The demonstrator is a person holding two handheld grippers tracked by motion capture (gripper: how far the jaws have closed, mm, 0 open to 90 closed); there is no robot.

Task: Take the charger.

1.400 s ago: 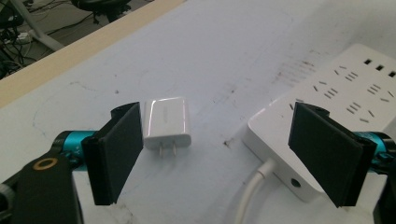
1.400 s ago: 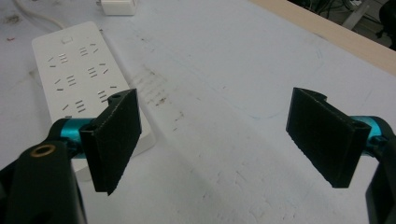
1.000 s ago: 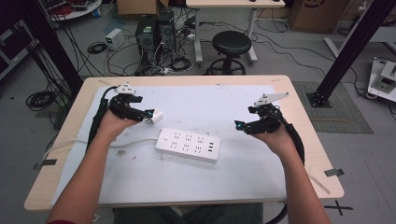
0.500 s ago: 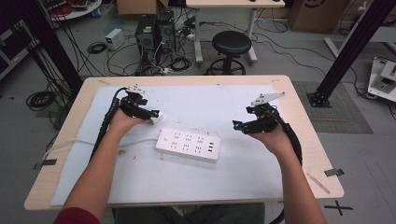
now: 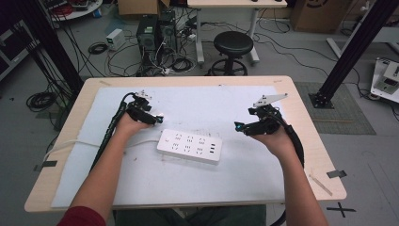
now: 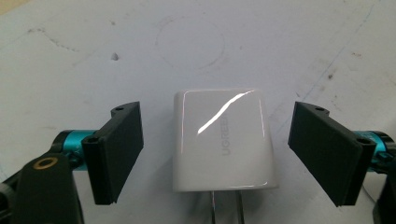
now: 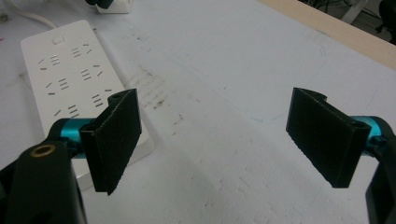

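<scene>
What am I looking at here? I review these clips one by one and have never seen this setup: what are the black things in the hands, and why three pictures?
A person at a table holds a hand-held two-jaw gripper in each hand: the left gripper and the right gripper. One picture comes from a fixed camera above the table; the other two come from cameras riding on each gripper, looking along its black jaws. On the pale mat lies a white power strip. In the left gripper view, a white charger sits between open jaws, with gaps on both sides. The right gripper's jaws are open over bare mat.
</scene>
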